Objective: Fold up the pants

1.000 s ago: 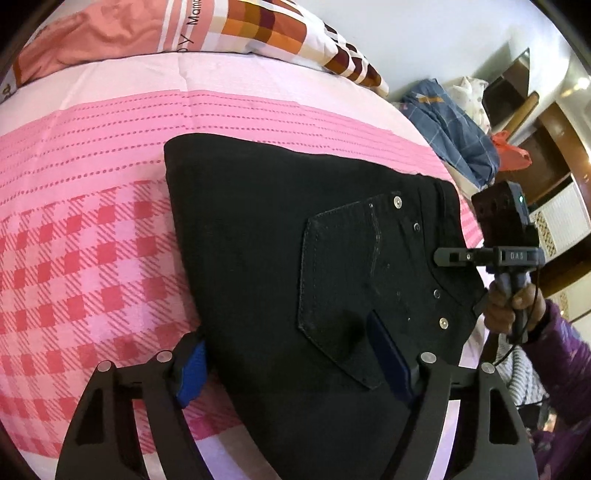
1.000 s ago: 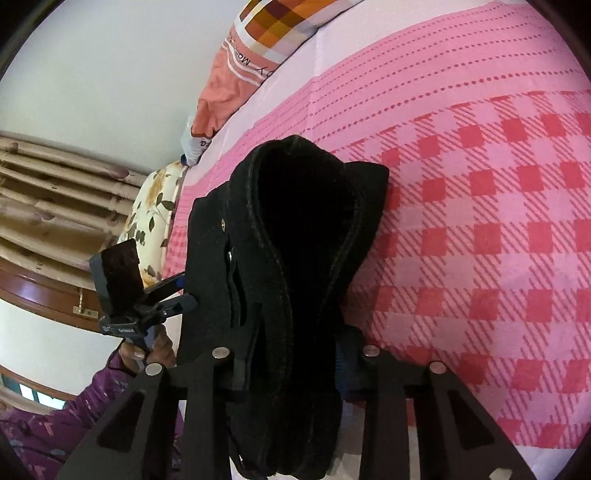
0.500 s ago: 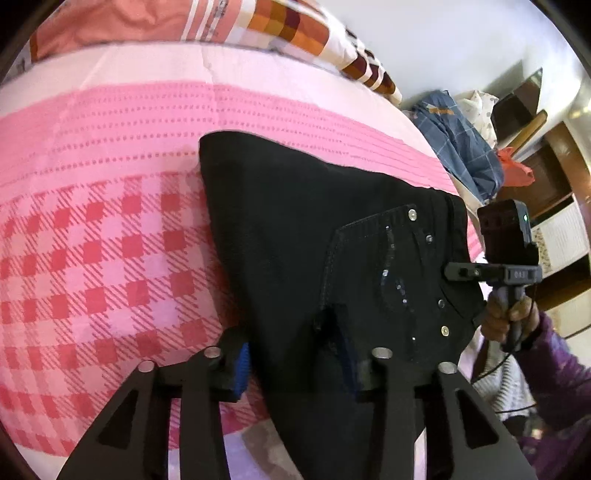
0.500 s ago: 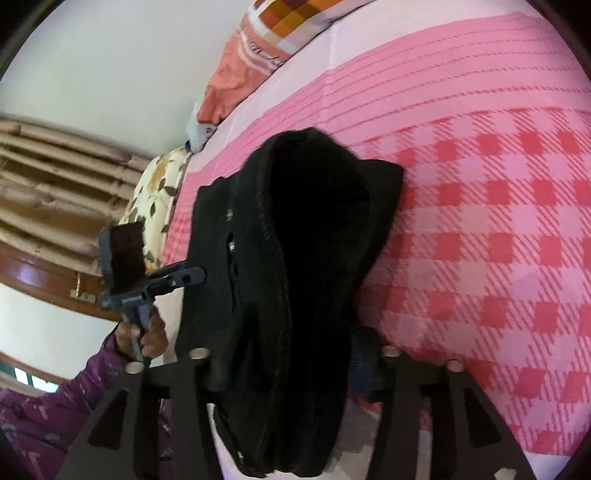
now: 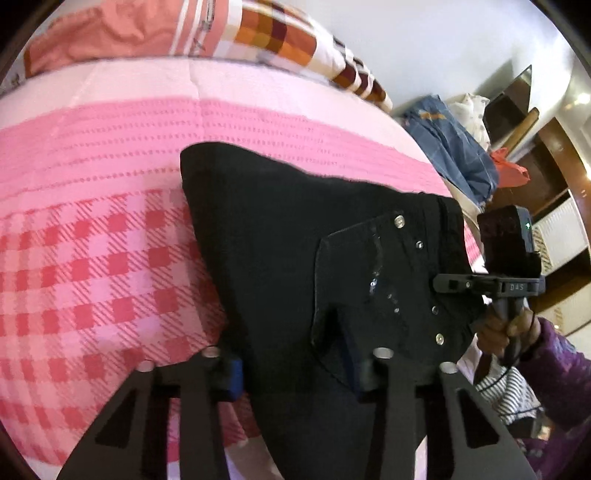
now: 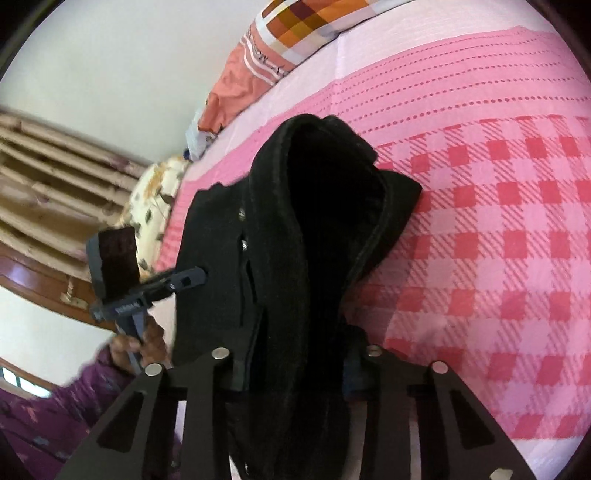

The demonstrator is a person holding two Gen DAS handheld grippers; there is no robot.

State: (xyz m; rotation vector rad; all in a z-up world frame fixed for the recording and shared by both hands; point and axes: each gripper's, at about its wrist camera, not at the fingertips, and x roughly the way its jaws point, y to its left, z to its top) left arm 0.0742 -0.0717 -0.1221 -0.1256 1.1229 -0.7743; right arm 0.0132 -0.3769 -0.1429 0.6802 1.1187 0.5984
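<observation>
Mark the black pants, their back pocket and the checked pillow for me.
black pants (image 5: 258,236): left wrist view, flat folded panel.
back pocket (image 5: 354,280): left wrist view, middle of the patch.
checked pillow (image 5: 280,35): left wrist view, orange squares.

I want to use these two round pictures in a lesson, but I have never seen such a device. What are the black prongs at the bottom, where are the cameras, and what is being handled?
No robot here: a person holds a hand tool, a gripper, in each hand. Each carries a wide-angle camera looking along its two fingers, so the prongs are the gripper itself. One view looks from the left gripper, the other from the right gripper. Each view also shows the other tool in the person's hand. Black pants lie on a pink checked bedsheet. Both grippers are closing on the pants' near edge, with fabric between the fingers.
</observation>
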